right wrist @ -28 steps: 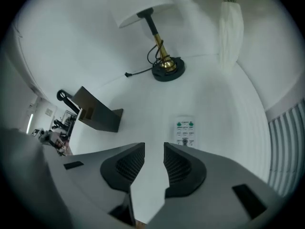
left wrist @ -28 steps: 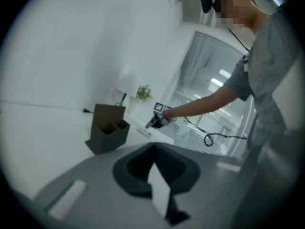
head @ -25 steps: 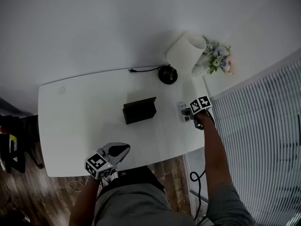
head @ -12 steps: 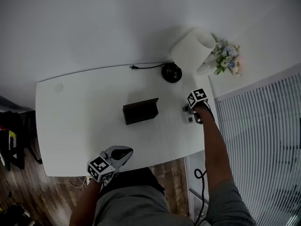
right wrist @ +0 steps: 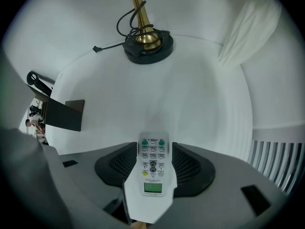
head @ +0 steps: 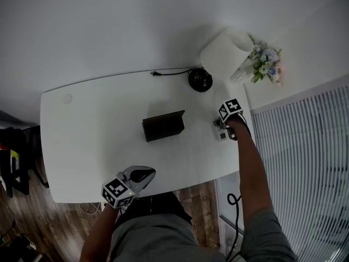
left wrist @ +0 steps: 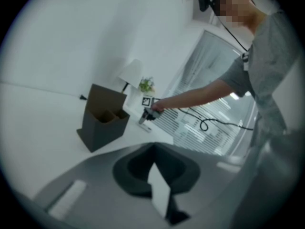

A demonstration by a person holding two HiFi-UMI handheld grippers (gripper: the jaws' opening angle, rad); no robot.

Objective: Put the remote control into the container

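Observation:
A white remote control (right wrist: 152, 163) lies flat on the white table (head: 92, 135) near its right edge. My right gripper (right wrist: 154, 146) points straight down over it. Its jaws have just been opening and now stand open, one on each side of the remote, with thin gaps at both pads. In the head view the right gripper (head: 222, 131) sits under its marker cube. The container, a dark open box (head: 163, 126), stands mid-table, left of the remote; it also appears as the box (left wrist: 102, 120) in the left gripper view. My left gripper (head: 143, 174) hovers at the table's near edge, shut and empty.
A lamp with a black base (head: 200, 79) and white shade (head: 223, 51) stands at the back right, its cable (head: 169, 72) trailing left. Flowers (head: 265, 61) sit beside it. White blinds (head: 300, 162) run along the right of the table.
My right gripper has dropped lower over the remote and tipped more upright. The left gripper has sunk slightly at the near edge. The box has stayed put.

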